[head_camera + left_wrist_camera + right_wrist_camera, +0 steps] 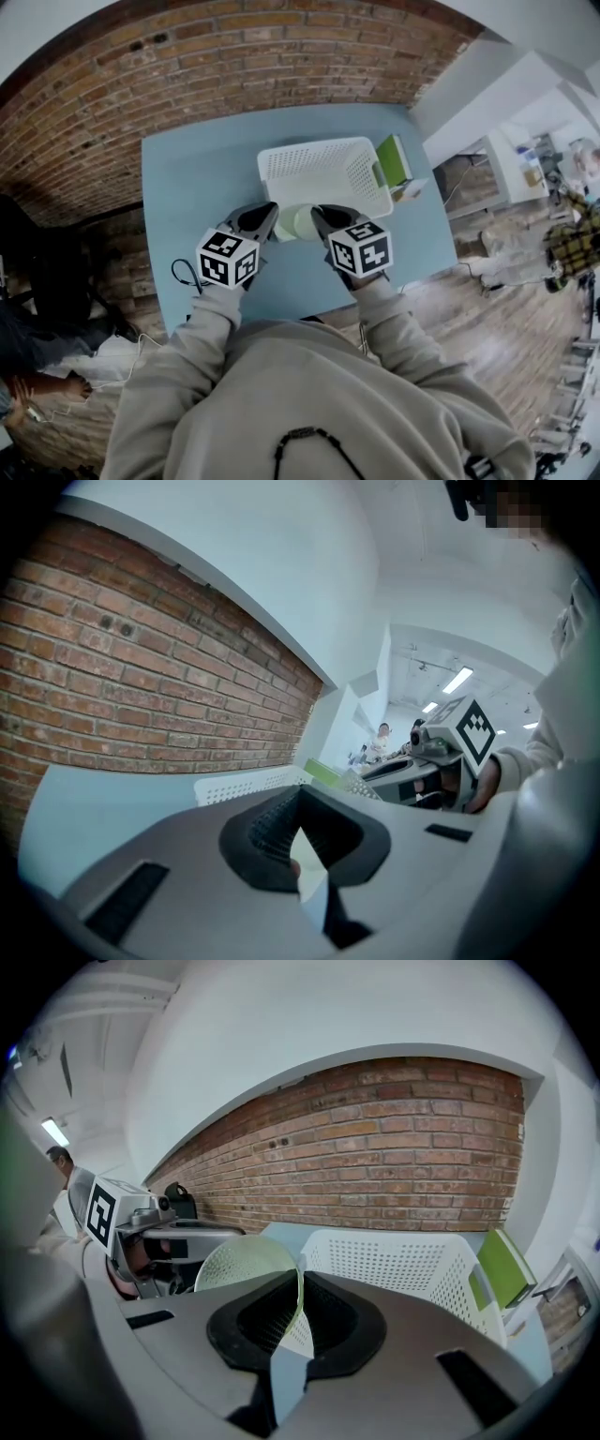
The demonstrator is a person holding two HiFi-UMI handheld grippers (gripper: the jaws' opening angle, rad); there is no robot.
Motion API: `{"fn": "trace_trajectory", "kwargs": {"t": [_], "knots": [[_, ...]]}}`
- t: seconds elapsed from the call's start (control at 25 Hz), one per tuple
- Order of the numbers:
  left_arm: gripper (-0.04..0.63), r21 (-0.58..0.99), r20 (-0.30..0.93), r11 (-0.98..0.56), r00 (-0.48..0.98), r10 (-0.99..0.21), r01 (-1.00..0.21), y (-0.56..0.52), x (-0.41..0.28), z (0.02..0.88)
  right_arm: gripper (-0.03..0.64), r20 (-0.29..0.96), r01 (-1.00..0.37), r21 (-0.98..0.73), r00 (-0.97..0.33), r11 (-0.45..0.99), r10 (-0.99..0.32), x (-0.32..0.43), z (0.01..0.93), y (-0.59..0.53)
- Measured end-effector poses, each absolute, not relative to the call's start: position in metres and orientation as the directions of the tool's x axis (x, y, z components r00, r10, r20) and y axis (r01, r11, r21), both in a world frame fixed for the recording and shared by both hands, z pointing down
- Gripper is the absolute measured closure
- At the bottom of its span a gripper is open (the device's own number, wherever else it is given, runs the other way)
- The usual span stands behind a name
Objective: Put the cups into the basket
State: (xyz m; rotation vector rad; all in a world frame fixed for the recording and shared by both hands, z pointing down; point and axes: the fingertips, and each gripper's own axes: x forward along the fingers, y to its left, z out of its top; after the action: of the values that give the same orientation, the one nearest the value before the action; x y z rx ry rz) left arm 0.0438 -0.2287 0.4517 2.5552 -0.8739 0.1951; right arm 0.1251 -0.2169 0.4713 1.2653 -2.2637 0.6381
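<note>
Left gripper (302, 844): clamped on a thin pale edge; looks like the wall of the whitish cup (285, 228) going by the head view; rest of that cup tucked under the jaws in the left gripper view, so can't say much more about it

Right gripper (286, 1321): pinching the rim of the pale green cup (246, 1262); thin wall sandwiched between the pads, round mouth curving off to the left of the jaws

Cups: side by side between the two gripper tips, right up against the near wall of the basket (323, 173); neither one inside it

Basket: white, full of little holes, sitting on the light blue table (187, 187), toward the brick wall (141, 75)

Green block (394, 159): just beside the basket's right end; touching or not, hard to tell

Grippers overall: close together, tips aimed at the basket

Sleeves (187, 347): beige, one behind each gripper, filling the bottom of the head view
</note>
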Motion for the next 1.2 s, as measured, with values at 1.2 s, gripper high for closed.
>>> {"fn": "trace_trajectory", "kwargs": {"t": [1.2], "knots": [[0.600, 0.402, 0.367, -0.623, 0.741, -0.562, -0.671, -0.317, 0.056, 0.516, 0.584, 0.774, -0.815, -0.133, -0.440, 0.563, -0.455, 0.135, 0.593, -0.338]]}}
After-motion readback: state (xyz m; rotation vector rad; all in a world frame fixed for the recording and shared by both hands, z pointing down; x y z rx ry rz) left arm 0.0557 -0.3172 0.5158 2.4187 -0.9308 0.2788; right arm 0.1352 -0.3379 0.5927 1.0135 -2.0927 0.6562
